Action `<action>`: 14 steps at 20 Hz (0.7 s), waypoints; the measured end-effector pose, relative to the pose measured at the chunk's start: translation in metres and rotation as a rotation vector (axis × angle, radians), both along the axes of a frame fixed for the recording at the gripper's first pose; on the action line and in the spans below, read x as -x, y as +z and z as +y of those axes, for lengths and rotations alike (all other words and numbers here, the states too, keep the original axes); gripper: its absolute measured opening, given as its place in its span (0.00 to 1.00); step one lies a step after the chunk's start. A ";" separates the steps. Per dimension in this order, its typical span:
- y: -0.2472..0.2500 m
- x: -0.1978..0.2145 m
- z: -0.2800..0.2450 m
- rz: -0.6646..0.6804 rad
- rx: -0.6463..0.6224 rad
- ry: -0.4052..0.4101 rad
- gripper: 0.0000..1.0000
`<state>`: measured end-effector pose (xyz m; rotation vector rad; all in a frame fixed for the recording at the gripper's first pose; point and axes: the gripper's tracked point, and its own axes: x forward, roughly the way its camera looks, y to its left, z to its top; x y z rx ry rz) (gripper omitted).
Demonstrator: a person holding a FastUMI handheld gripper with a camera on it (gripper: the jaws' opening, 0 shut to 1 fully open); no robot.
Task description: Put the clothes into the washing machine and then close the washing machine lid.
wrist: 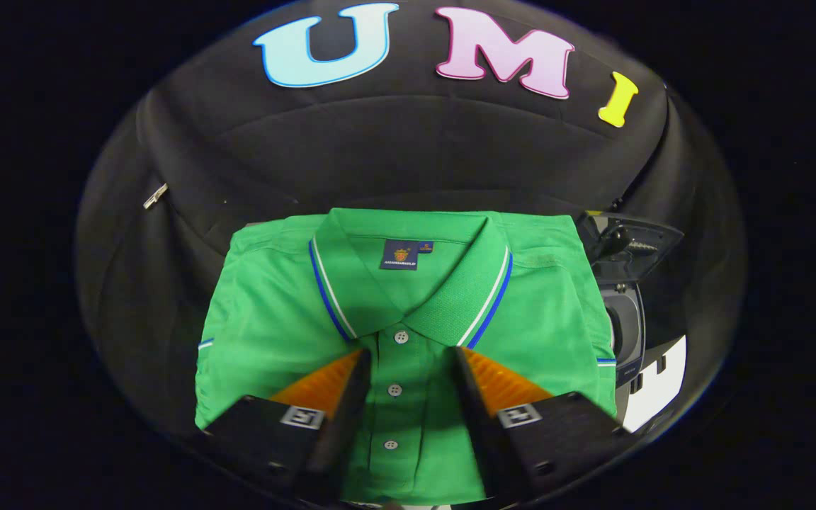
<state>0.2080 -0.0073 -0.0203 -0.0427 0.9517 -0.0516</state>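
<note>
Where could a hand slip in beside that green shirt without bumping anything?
Beside the green polo shirt, on the side away from the washing machine, lies bare black cloth. The machine's side is crowded, right against the shirt. The open gripper straddles the button placket.

Gap between fingers: gripper [408, 354] spread wide; only the flat button placket lies in it.
Beneath and ahead: folded green polo shirt [266, 319], low and flat, no raised obstacle.
Beyond shirt: booth wall [380, 156] closes the far side.
Right flank: washing machine [627, 319] beside the shirt, lid [627, 244] raised, opening exposed.
</note>
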 end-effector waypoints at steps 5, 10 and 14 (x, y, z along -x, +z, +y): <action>0.005 -0.002 -0.002 -0.013 0.008 -0.007 0.36; 0.009 -0.005 0.001 -0.103 0.010 0.059 0.11; 0.037 -0.004 0.010 -0.234 0.020 0.107 0.11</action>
